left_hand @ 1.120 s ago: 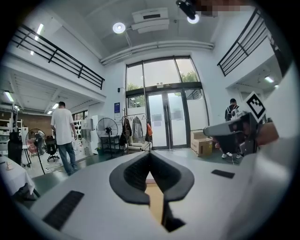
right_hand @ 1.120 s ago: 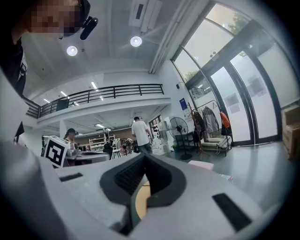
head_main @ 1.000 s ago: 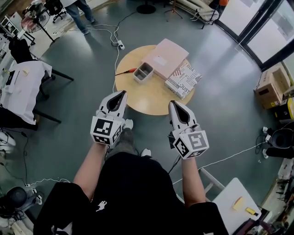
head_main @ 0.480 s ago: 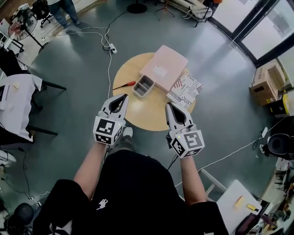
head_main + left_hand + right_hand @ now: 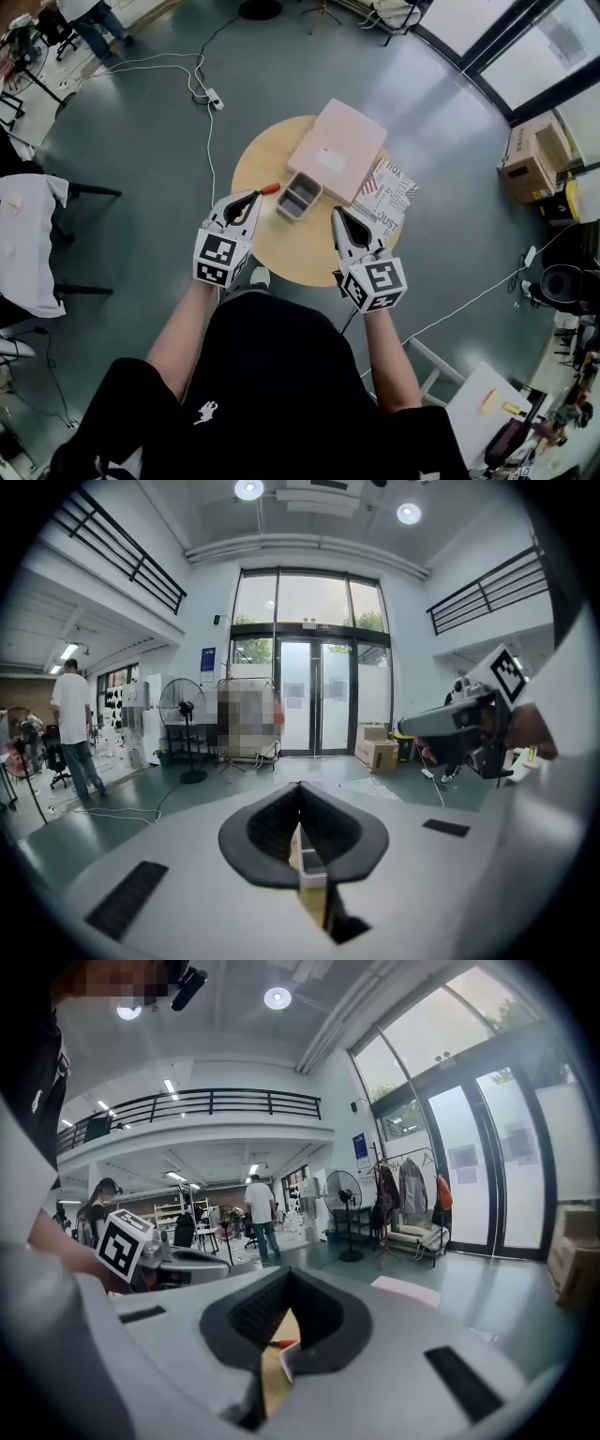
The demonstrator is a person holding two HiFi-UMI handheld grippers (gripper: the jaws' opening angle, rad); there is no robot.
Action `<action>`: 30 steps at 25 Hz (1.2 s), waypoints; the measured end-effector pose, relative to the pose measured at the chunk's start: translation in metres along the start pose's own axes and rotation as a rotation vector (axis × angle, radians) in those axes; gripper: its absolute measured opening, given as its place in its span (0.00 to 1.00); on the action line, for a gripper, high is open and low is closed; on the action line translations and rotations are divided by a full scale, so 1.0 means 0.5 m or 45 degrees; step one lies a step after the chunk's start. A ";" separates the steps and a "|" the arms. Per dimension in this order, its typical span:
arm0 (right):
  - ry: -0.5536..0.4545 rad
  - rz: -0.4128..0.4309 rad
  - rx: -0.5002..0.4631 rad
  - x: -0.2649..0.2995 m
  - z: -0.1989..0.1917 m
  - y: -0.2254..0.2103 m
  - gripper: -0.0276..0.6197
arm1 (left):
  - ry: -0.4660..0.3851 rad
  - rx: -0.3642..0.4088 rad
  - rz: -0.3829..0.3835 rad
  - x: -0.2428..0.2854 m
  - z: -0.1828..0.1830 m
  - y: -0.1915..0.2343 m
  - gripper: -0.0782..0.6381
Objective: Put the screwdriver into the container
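The left tool (image 5: 249, 195), pinched together, hangs just beside the red screwdriver (image 5: 270, 188). The right tool (image 5: 338, 216), also together, hangs near the gray container (image 5: 300, 196).

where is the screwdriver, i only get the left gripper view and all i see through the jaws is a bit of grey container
Observer: The head view shows the screwdriver lying on the round table, its red handle just past the left gripper tips.
Operator: how far is it from the container
Observer: The grey container sits just right of that handle, beside a pink box, and looks empty.
Operator: is the right gripper holding anything
Observer: No, the right gripper is shut on nothing, its tips over the table.
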State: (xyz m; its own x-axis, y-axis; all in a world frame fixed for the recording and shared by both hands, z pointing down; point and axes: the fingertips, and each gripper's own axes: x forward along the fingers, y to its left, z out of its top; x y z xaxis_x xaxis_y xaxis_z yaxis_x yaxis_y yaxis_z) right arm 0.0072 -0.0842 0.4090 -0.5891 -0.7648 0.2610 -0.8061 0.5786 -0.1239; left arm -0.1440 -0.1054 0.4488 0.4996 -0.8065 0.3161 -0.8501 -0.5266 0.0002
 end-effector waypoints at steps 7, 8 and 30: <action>0.108 -0.038 0.021 0.115 -0.040 0.007 0.05 | 0.132 0.030 -0.084 0.066 -0.073 0.089 0.11; 0.124 -0.043 0.025 0.127 -0.045 0.008 0.05 | 0.147 0.030 -0.098 0.075 -0.081 0.097 0.11; 0.393 -0.024 0.123 0.222 -0.225 -0.023 0.05 | 0.595 0.110 -0.335 0.248 -0.337 0.089 0.18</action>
State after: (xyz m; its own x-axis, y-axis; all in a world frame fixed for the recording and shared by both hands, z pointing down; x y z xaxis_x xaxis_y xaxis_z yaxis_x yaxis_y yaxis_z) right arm -0.0426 -0.1437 0.5470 -0.5409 -0.6448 0.5401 -0.8272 0.5241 -0.2026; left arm -0.1479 -0.1836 0.6476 0.5494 -0.4495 0.7043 -0.6798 -0.7306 0.0640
